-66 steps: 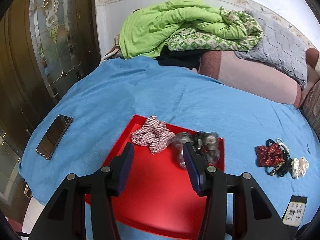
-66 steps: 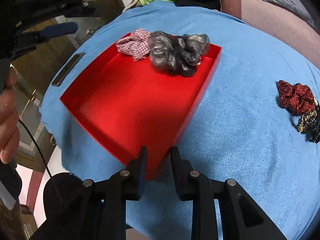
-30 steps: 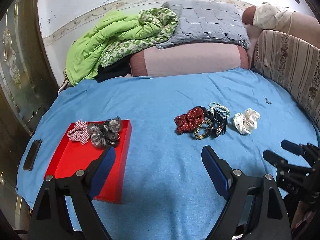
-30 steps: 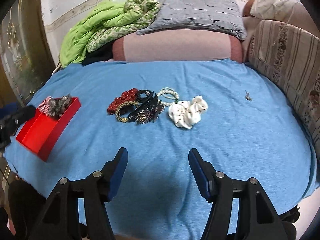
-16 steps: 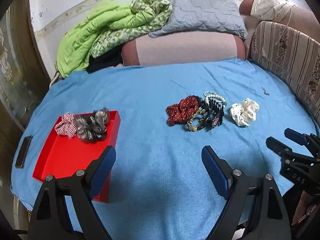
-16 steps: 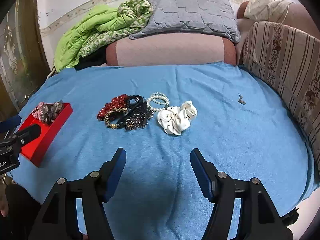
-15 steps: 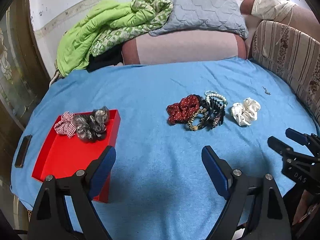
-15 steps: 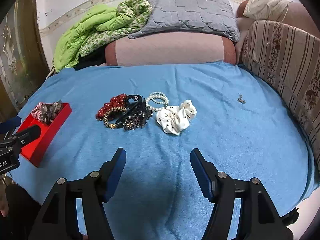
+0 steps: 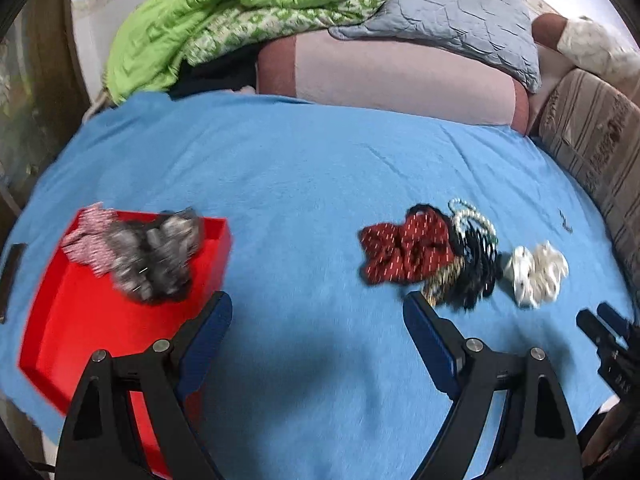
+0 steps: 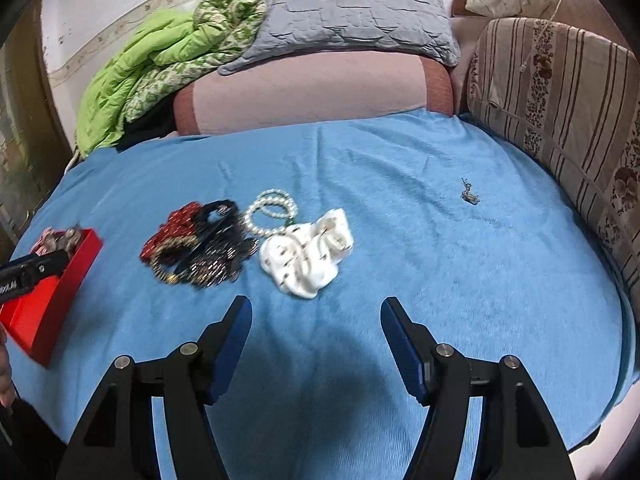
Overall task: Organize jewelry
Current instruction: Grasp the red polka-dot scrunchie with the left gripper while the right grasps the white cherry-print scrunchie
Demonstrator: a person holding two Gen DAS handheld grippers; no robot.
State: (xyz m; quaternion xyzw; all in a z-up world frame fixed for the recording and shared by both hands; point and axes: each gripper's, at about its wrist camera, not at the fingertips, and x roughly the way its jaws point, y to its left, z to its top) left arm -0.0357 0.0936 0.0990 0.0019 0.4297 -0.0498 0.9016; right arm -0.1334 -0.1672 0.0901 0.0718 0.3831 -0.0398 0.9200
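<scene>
While both tongs hang released over the blue bed, the red tray sits far left with a checked scrunchie and a grey one in its far end. Left tongs gape over bare cloth between tray and pile. Next comes the red scrunchie, touching dark hair ties and pearl bracelets, then the white scrunchie. Right tongs gape just short of it, nothing between them
</scene>
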